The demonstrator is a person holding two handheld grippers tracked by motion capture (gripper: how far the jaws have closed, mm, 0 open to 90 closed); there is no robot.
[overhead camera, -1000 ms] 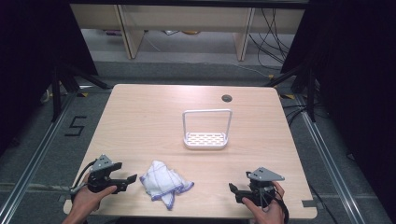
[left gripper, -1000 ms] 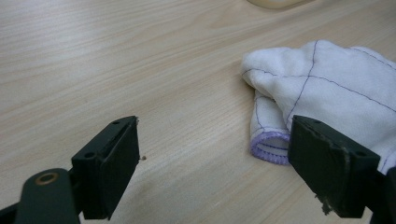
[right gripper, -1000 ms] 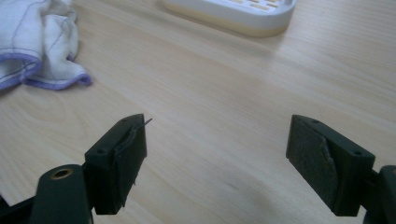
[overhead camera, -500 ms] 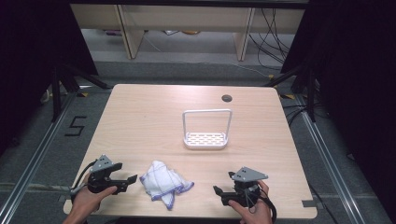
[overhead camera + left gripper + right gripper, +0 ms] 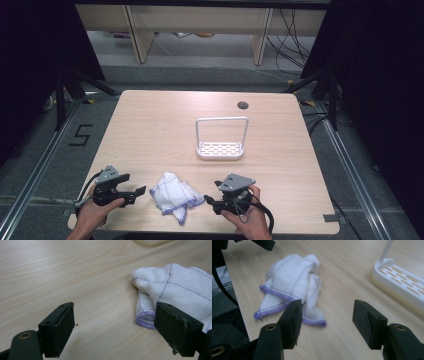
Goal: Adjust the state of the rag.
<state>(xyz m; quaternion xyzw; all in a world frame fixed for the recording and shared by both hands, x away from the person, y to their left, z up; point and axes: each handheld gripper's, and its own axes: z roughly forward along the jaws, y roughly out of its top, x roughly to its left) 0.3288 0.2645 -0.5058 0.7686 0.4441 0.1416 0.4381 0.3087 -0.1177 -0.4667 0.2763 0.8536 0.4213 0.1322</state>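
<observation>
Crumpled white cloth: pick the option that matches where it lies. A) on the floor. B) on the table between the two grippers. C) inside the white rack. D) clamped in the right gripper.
B: the cloth lies on the table between the left gripper and the right gripper, both with jaws open, clear of the rack.

Right gripper (image 5: 209,201) shifted leftward along near table edge — jaws apart, now just beside crumpled cloth (image 5: 175,194). Gap to left gripper (image 5: 139,192) narrowed — cloth between them.
</observation>
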